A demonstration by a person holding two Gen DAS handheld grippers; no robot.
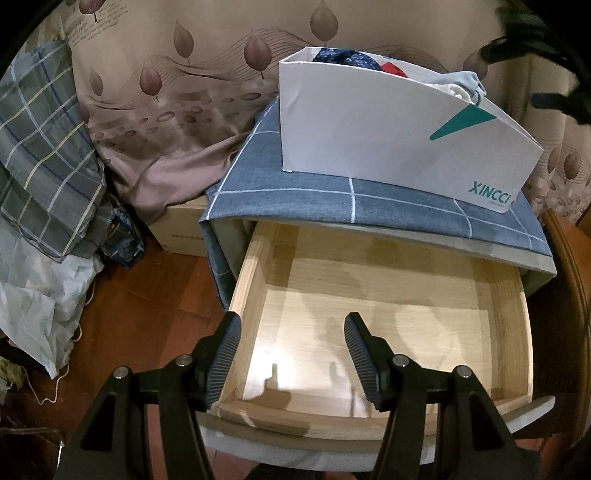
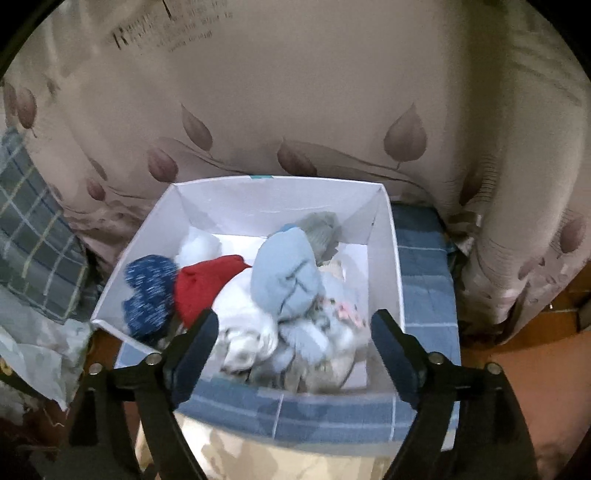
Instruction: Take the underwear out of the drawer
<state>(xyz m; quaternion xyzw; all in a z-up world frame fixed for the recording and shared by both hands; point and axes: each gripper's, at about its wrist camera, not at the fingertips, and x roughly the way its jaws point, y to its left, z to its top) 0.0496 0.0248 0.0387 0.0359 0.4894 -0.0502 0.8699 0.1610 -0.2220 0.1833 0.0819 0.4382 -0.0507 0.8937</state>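
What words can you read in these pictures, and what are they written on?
"XINCCI" in teal letters, on the front of the white box that stands on the blue checked cloth.
Small print under it: too small to read.
Dark printed lines on the leaf-patterned curtain: blurred, unreadable.
Print on the cardboard box on the floor: too faint to read.

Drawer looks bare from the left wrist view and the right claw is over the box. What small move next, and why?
Probably lift the right claw clear of the white box. It stands open above the pile of garments, pressing on nothing, and the drawer shows only bare wood. After that, the open left claw, hovering at the drawer's front, could likely push it shut.
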